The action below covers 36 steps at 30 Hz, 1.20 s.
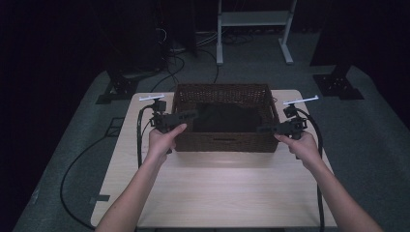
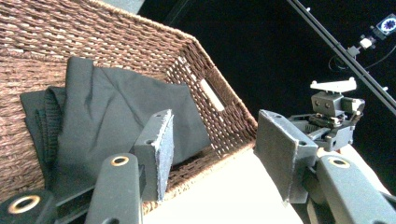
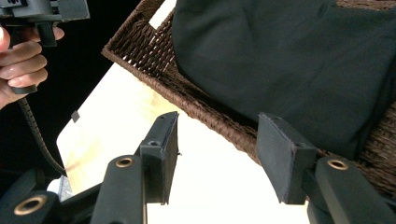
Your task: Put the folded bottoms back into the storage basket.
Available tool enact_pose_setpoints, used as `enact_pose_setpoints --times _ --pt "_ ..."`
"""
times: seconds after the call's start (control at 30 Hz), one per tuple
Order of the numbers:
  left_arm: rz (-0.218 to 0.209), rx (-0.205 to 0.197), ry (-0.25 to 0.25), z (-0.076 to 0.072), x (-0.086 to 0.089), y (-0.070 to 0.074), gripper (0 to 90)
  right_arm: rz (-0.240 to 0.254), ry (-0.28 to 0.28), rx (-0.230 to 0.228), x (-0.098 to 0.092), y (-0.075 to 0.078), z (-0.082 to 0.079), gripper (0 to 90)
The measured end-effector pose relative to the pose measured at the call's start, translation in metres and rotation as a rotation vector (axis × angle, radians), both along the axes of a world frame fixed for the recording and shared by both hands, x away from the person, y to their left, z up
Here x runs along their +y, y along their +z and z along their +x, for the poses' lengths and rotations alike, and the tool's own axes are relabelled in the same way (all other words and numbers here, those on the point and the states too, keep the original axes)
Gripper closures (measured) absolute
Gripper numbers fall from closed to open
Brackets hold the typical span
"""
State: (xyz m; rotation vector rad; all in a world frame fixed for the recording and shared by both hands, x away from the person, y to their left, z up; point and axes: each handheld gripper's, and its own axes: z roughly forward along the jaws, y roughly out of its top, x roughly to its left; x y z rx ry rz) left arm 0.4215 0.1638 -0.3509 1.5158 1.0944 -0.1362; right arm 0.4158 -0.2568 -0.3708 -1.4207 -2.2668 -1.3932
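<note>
A brown woven basket (image 1: 222,141) stands at the far middle of the light wooden table (image 1: 217,193). Inside it lies a dark folded cloth (image 1: 227,118). My left gripper (image 1: 194,115) is open at the basket's left end, its jaws over the front rim. In the left gripper view the jaws (image 2: 217,156) straddle the basket rim (image 2: 219,154), with the cloth (image 2: 107,112) just beyond the left pad. My right gripper (image 1: 261,129) is open at the basket's front right corner. In the right gripper view the open jaws (image 3: 217,156) straddle the basket rim (image 3: 154,70), with the cloth (image 3: 289,60) beyond.
Black cables (image 1: 72,174) trail off the table's left side and onto the grey floor. A white frame (image 1: 251,19) stands behind the table. Black stand bases (image 1: 338,87) (image 1: 116,89) sit on the floor at both far corners. A dark tape strip (image 1: 99,199) marks the table's left edge.
</note>
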Motion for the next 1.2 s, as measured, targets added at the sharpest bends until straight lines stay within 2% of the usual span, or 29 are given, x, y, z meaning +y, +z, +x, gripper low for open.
enact_pose_setpoints --times 0.1,0.4,0.63,0.77,1.2 --pt "0.003 -0.001 -0.011 -0.004 0.000 -0.001 46.0 0.021 -0.002 -0.005 -0.003 -0.002 -0.003 48.1" --pt "0.009 -0.010 -0.036 -0.016 0.002 -0.004 45.8 0.042 0.025 -0.005 -0.003 -0.005 -0.014 48.1" --pt "0.016 -0.007 -0.051 -0.024 0.004 -0.011 45.6 0.043 0.049 -0.008 0.002 -0.006 -0.021 48.1" --pt "0.004 -0.001 -0.059 -0.030 0.005 -0.015 45.6 0.043 0.060 -0.007 0.002 -0.009 -0.025 48.1" --pt "0.005 -0.001 -0.086 -0.044 0.004 -0.026 45.3 0.057 0.070 0.013 0.000 -0.025 -0.037 48.1"
